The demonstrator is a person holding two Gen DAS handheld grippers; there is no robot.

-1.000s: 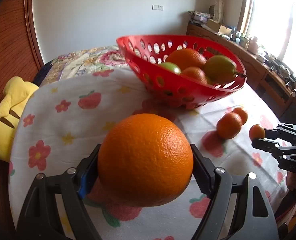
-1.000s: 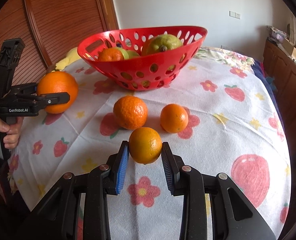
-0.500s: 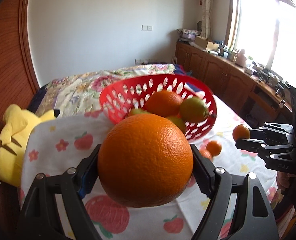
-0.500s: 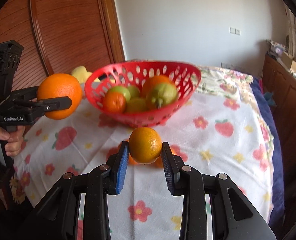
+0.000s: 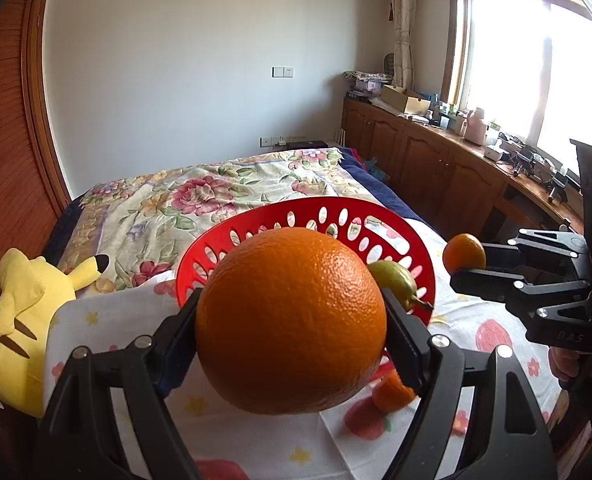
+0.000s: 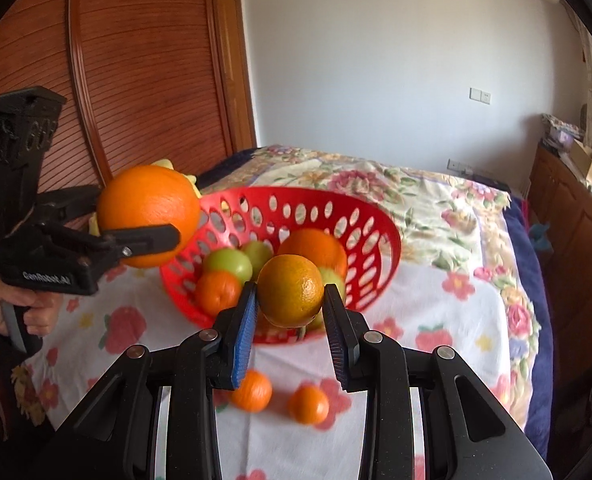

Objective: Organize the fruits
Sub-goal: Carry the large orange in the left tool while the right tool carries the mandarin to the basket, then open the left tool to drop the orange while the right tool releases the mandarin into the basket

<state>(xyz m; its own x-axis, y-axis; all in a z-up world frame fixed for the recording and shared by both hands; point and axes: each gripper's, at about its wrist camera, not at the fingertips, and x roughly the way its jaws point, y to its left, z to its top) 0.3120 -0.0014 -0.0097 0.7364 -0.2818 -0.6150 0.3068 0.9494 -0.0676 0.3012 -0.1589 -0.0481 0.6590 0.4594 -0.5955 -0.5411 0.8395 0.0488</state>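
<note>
My left gripper [image 5: 292, 320] is shut on a large orange [image 5: 292, 320], held in the air on the near side of the red basket [image 5: 391, 224]. From the right wrist the same large orange [image 6: 148, 208] hangs at the basket's left rim. My right gripper [image 6: 290, 292] is shut on a small orange [image 6: 292, 290], raised over the near edge of the red basket [image 6: 375, 224]. In the left wrist view the small orange [image 5: 463, 254] sits to the right of the basket. The basket holds oranges and green fruits [image 6: 228, 262].
Two small oranges [image 6: 252, 390] [image 6: 307, 404] lie on the flower-print cloth [image 6: 435, 308] in front of the basket. A yellow plush toy [image 5: 20, 312] lies at the left edge. A person's hand [image 6: 0, 304] holds the left gripper's handle. Wooden cabinets [image 5: 435, 164] run along the right.
Both grippers have risen with their oranges and come closer to the basket. The basket now sits lower in both views, and its inside shows from the right wrist.
</note>
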